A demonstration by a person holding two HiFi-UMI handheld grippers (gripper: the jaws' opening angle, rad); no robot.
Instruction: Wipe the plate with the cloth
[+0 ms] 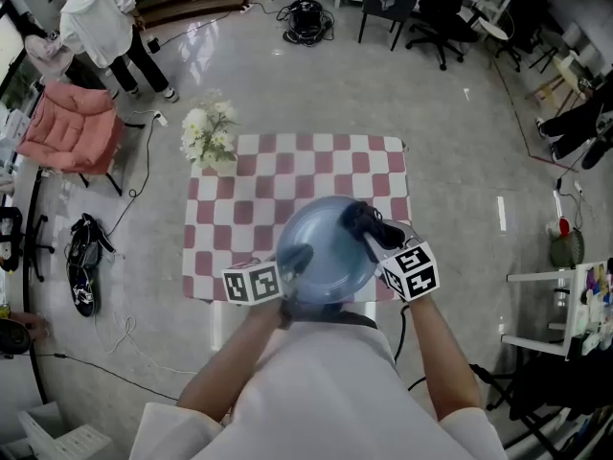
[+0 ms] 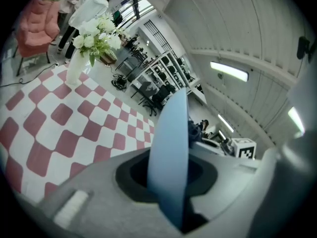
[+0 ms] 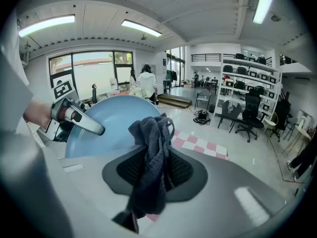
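The red-and-white checked table (image 1: pixel 287 175) lies under a pale blue plate (image 1: pixel 326 257), which is held tilted above its near edge. The left gripper (image 1: pixel 293 260) clamps the plate's rim edge-on. The right gripper (image 1: pixel 367 230) pinches a dark knitted cloth (image 3: pixel 151 152) at the plate's right rim. Each marker cube (image 1: pixel 252 283) bears black-and-white square patterns.

One plate, one cloth, two grippers, one table.

One blue plate (image 1: pixel 321 247) is at the centre, with one dark cloth (image 1: pixel 367 220) at its 2 o'clock edge. The two grippers are the left gripper (image 1: pixel 293 257) at its 7 o'clock and the right gripper (image 1: pixel 372 238) at its 3 o'clock. There is also one checked table (image 1: pixel 287 175), one bunch of white flowers (image 1: pixel 209 134) at the table's 10 o'clock corner, one pink chair (image 1: pixel 72 123) at 9 o'clock, and two black office chairs (image 1: pixel 386 6) at 1 o'clock.
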